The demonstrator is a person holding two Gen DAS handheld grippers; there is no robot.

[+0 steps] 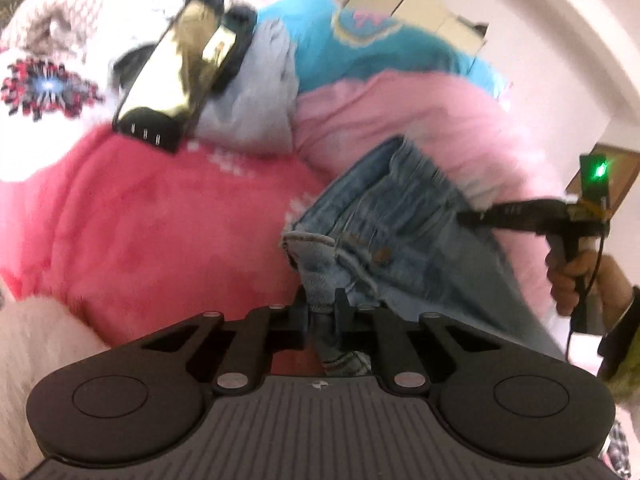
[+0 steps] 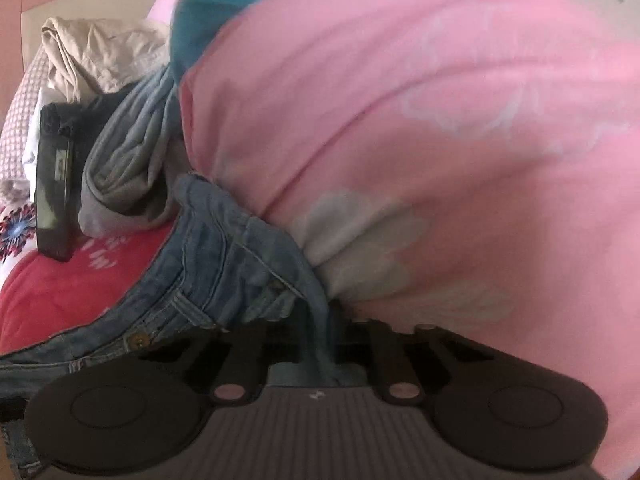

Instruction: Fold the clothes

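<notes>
We find the left gripper clamped on the jeans; the right gripper pinches the same denim beside the pink bedding; seemingly to spread it.

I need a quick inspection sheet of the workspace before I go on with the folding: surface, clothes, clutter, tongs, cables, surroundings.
Surface: red blanket with a pink quilt heaped on it.
Job's things: denim garment stretched between both tongs; grey garment, teal garment and beige garment piled behind, unfolded.
Clutter: phone in a shiny case, lying on the pile.
Grippers: left tongs shut on a denim edge; right tongs shut on another denim edge, right hand on the handle.
Cables: one black cable hanging below the right hand.
Surroundings: white wall; cardboard box beyond the pile.
</notes>
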